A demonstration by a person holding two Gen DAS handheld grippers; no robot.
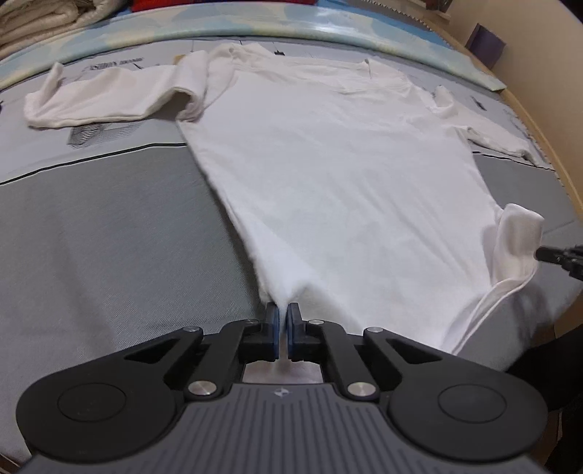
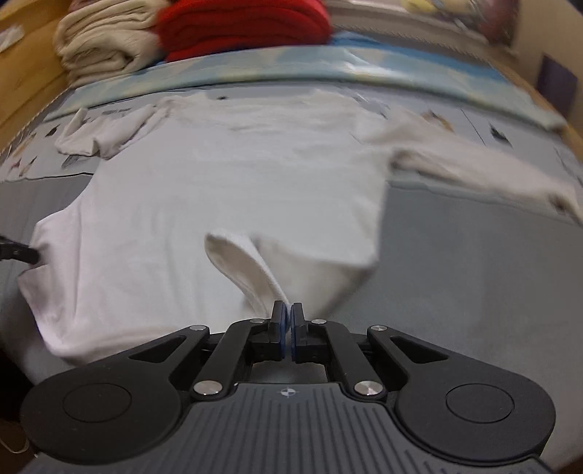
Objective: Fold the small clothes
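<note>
White garment: long-sleeved shirt [image 1: 328, 175] of plain knit cloth, spread flat with its hem nearest both cameras and its neckline farthest away
Surface: grey mattress cover [image 1: 109, 226] under the shirt, bare on both sides of the body panel
Left sleeve: stretched sideways from the shirt's shoulder, cuff end slightly curled up
Right sleeve: lies out to the opposite side of the shirt, blurred in the right wrist view
Left gripper [image 1: 283, 310]: jaws closed on the shirt's near left hem corner, cloth drawn to a point between the blue pads
Right gripper [image 2: 290, 310]: jaws closed on the shirt's near right hem corner, a flap of cloth standing up just beyond the pads
Writing: dark printed text on the cover beyond the shirt's left sleeve, too small and distorted to read
Beyond the shirt's neckline: pale blue patterned strip [image 1: 291, 25], then folded beige cloth [image 2: 105, 40] beside a red folded cloth [image 2: 244, 25]
</note>
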